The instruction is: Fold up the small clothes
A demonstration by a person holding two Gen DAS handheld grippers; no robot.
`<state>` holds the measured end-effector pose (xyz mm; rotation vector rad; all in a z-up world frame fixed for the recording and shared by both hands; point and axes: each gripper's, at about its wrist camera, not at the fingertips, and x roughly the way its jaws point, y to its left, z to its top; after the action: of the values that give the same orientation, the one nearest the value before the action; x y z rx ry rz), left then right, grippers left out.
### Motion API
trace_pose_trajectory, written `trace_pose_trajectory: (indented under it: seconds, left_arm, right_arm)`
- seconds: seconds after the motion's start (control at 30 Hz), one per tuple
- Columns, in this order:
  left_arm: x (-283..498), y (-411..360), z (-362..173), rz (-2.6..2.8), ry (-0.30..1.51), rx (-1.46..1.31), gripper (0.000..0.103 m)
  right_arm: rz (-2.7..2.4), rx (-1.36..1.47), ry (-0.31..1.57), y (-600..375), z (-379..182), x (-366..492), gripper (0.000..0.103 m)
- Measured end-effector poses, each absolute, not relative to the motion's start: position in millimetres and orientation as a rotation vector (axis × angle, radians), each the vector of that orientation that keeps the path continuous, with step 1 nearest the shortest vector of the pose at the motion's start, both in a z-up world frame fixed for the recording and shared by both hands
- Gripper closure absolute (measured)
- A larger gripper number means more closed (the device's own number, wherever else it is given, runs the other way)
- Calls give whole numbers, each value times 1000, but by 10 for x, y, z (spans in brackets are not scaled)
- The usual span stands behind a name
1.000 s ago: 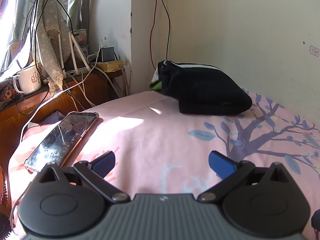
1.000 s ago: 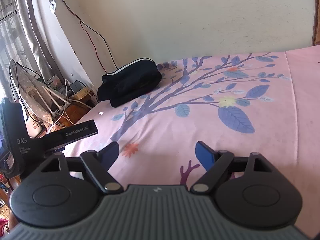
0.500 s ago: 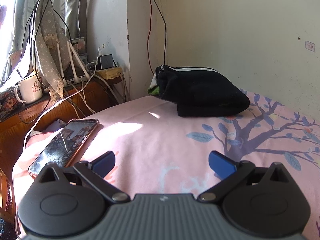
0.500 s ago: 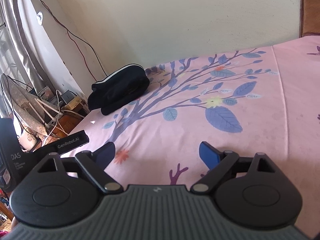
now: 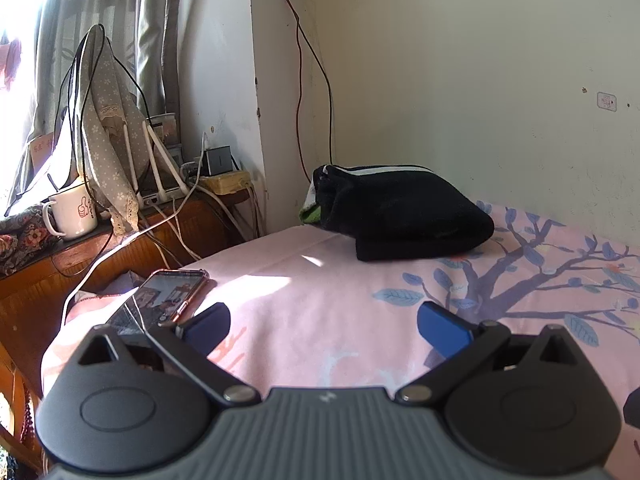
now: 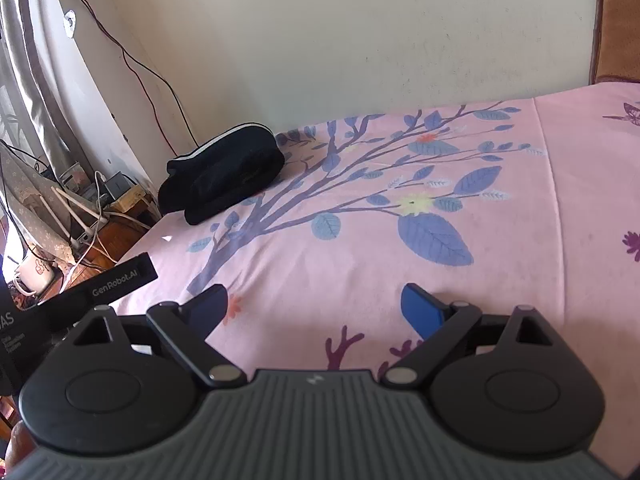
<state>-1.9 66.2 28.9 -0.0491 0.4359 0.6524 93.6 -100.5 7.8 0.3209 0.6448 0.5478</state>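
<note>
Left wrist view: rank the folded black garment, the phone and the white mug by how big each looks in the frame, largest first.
1. Folded black garment, clearly largest.
2. Phone, partly hidden behind the left gripper's finger and nearer the camera, so its rank is unsure.
3. White mug, looks about alike with the phone; it stands farther off.

- The phone (image 5: 170,298), lower left of the left wrist view, is partly hidden behind the left gripper's (image 5: 324,322) finger.
- The wall sticker (image 5: 606,101), upper right, is too small to read.
- The mug (image 6: 34,274) sits half cut off at the right wrist view's left edge.
</note>
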Motion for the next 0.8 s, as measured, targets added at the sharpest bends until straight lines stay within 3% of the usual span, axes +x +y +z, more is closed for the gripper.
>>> trace_pose_trajectory:
  seconds: [0.6, 0.8]
  left_arm:
    - [-83, 676, 318, 744, 383, -51, 0]
    - [-19, 719, 304, 701, 443, -53, 0]
  right_arm:
    - [556, 280, 653, -951, 90, 914, 7]
    - [559, 288, 652, -955, 83, 909, 7]
